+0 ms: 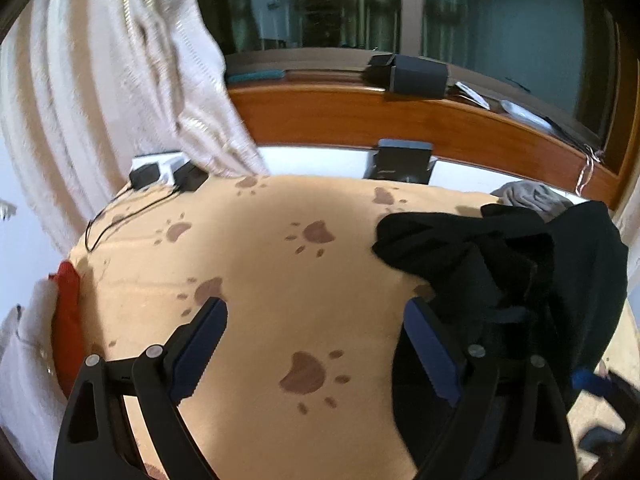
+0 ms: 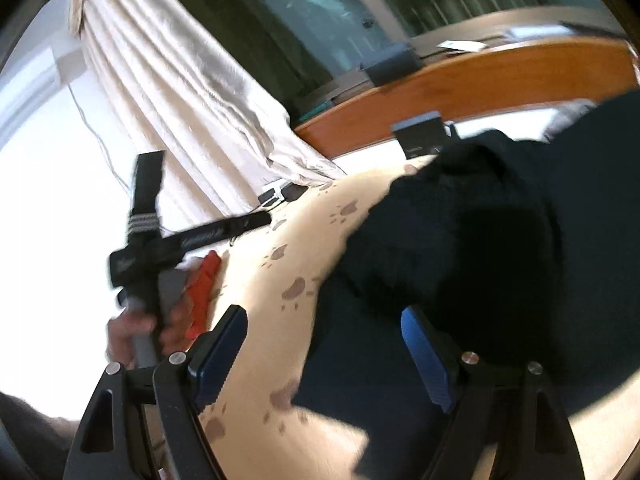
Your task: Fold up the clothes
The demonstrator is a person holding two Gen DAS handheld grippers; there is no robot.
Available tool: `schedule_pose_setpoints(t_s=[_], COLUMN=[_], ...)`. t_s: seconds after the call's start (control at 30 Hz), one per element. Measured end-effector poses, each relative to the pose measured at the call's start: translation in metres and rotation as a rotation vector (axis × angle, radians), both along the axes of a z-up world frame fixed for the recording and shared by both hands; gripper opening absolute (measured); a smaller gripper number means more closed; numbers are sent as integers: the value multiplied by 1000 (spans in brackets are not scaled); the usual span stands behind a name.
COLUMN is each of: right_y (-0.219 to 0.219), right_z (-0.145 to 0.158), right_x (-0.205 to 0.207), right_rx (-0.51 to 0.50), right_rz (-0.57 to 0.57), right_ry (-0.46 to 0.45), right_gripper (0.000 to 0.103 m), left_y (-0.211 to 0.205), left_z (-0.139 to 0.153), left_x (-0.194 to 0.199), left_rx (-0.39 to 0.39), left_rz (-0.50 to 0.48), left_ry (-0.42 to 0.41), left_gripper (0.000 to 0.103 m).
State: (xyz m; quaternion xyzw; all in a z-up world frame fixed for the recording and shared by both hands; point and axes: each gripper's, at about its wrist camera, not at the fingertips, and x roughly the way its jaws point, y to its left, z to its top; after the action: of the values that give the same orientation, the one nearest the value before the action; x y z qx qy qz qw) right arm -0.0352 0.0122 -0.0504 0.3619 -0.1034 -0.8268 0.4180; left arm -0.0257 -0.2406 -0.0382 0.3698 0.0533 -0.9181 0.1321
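A crumpled black garment [image 1: 520, 264] lies heaped on the right side of a tan blanket [image 1: 260, 248] printed with brown paw marks. My left gripper [image 1: 314, 306] hovers open over bare blanket, its right finger beside the garment's edge, with nothing between the pads. In the right wrist view the same black garment [image 2: 480, 232] fills the right half. My right gripper [image 2: 323, 314] stands open above it, dark cloth spreading below the jaws, and the pads press on nothing. At the left a hand [image 2: 132, 328] grips the other gripper's handle.
A red cloth [image 1: 68, 312] sits at the blanket's left edge and a grey garment [image 1: 528, 196] behind the black one. A wooden headboard [image 1: 400, 116] carries a dark box [image 1: 416, 74]. Chargers with a cable [image 1: 168, 176] lie by the cream curtain [image 1: 120, 100].
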Motion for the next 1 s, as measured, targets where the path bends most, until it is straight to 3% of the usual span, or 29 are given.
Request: schedule_pose_setpoints(t_s=[0.1,0.2,0.3,0.4,0.5,0.63,0.73,0.83,1.0], right_y=[-15,8,36,66,93,112,116,131,118], right_z=[0,-9,-25,-39,-47,-53,-53,-51,-47], right_x=[-7,-14,-19,-25,-24,-24,-22,-11,-12], right_rx=[85,124,118,86,46,-1,-15,26,109], right_rz=[-104,-254,-390,-481,-538,-570,-591,-616,-639], right_ry=[35,53,19,-40,-52,-69,-84,-80,-73], right_gripper=[82,82,82,82,82,82,82,82,82], left_y=[-6,-5,8,36,62,93,114,135,177], left_z=[-6,-15,-24,-36,-44,-43,-42,-39,-41], left_x=[4,3,-10,-31,-51,-75,-97,-116,-149], left_rx=[-24,-64,-113,-164,-160,-121,-25,110,204], left_rz=[7,-11,-57,-164,-260,-344,-378,-422,-494], left_ry=[-16,-33,-47,-91,-136,-150,-186,-199,-209], left_gripper=[92,92,92,92,92,92,92,92,92])
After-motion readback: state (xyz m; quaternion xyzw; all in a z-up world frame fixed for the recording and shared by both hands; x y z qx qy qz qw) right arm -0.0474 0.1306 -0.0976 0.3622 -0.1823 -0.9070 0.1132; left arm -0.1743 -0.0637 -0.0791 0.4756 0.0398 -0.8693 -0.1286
